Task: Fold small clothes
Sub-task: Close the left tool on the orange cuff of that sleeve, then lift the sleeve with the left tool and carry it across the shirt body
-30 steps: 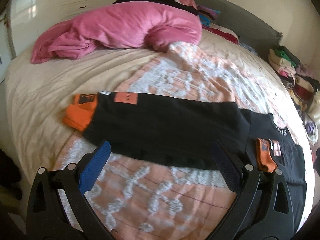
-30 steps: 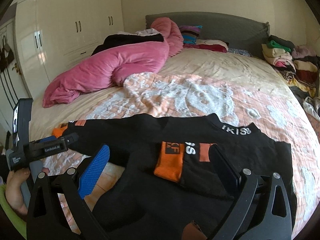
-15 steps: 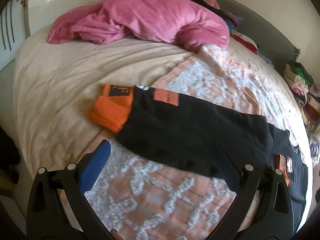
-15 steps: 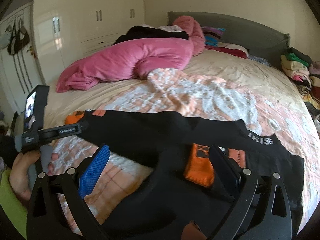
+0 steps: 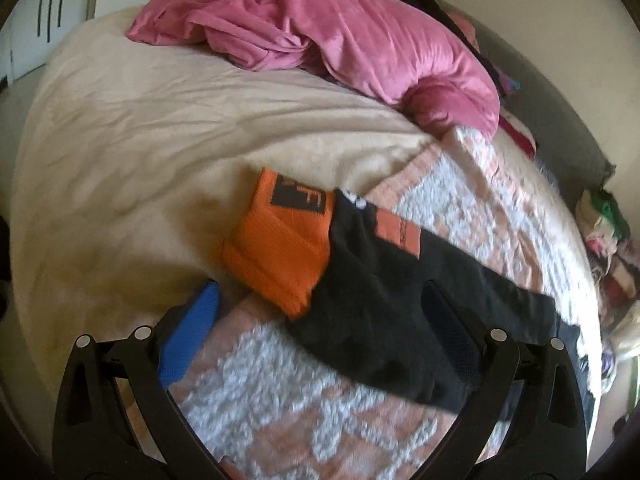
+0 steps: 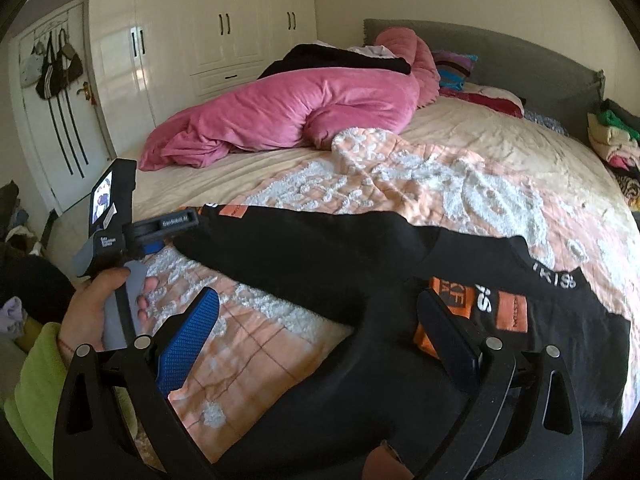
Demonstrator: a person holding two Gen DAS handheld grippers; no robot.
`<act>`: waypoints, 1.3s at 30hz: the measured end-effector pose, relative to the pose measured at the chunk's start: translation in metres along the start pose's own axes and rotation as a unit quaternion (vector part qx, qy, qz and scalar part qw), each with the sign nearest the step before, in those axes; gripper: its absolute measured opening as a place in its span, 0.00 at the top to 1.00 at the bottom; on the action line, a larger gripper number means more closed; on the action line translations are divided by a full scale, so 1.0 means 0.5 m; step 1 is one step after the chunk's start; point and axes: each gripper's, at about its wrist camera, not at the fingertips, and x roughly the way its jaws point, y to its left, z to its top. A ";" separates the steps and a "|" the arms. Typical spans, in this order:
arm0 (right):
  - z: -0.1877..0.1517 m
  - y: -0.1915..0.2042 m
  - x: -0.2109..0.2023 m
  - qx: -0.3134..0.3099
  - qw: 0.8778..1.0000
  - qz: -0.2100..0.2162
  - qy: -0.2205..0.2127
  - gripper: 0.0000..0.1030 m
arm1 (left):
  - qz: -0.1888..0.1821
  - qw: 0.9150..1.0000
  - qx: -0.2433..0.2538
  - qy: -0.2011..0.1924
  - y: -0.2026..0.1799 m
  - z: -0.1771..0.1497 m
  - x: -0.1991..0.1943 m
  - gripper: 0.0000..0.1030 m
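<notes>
Left gripper [image 5: 320, 312] is spread wide and holding nothing, hovering right by the orange cuff [image 5: 280, 248] at the far-left end of the black garment [image 6: 320, 256], which lies stretched across the peach-and-white blanket [image 6: 420, 176] on the bed. Right gripper [image 6: 320, 324] is likewise released and empty, poised over the bunched waistband end with a second orange cuff [image 6: 444, 292] by its dark pad. Risks, as I judge them: pinching blanket pile along with the cuff, or grabbing one layer only, so the fold drags skewed.
</notes>
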 end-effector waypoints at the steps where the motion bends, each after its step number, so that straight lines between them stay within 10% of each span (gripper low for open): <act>1: -0.003 -0.004 0.000 0.003 1.000 -0.001 0.001 0.04 | 0.000 1.000 -0.002 -0.005 0.002 0.004 0.003 0.18; 7: -0.019 -0.028 -0.009 0.028 1.000 -0.009 0.003 0.04 | -0.002 1.000 -0.009 -0.024 0.016 0.007 0.010 0.76; 10: -0.029 -0.039 -0.014 0.037 0.999 -0.014 0.005 0.04 | -0.027 0.999 -0.015 -0.035 0.013 0.008 -0.004 0.88; 39: -0.085 -0.161 -0.118 0.120 0.991 -0.052 -0.015 0.04 | -0.196 0.966 0.131 -0.110 -0.216 -0.052 -0.264 0.98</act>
